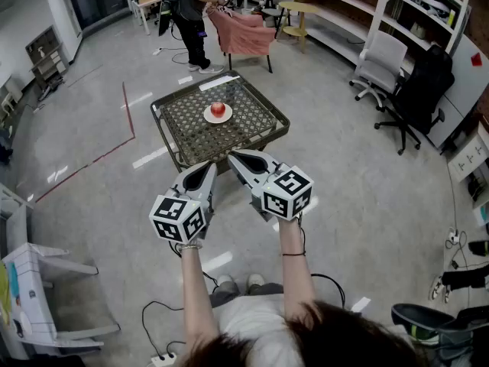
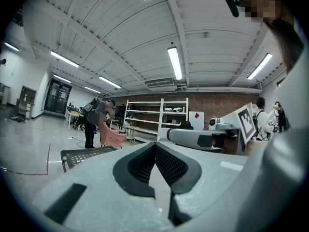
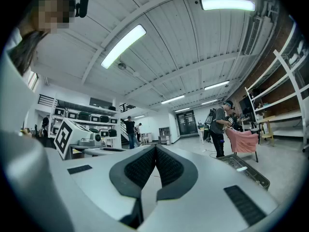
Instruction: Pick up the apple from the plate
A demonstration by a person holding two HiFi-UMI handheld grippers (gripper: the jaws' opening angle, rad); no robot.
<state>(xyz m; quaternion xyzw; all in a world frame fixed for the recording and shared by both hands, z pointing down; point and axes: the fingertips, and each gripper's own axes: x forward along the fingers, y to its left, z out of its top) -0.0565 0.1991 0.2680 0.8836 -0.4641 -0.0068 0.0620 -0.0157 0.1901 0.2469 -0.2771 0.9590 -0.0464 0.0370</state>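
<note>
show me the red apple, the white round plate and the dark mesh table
red apple [image 1: 218,109], head view, middle of its top
white round plate [image 1: 207,117], head view, left rim
dark square mesh table [image 1: 256,118], head view, bare mesh right of plate

A square dark mesh desk [image 1: 186,128] stands on the glossy grey floor [image 1: 344,174] in the head view. At its twelve o'clock a person in dark clothes [image 1: 191,14] bends over a pink-draped chair [image 1: 246,33]. Toward two o'clock sit a white office chair [image 1: 380,63] and a black office chair [image 1: 419,90], near white shelving [image 1: 344,21]. A red line [image 1: 126,117] crosses the floor at nine o'clock. At seven o'clock is a white plastic chair [image 1: 38,281], with black cables [image 1: 153,312] near it.
</note>
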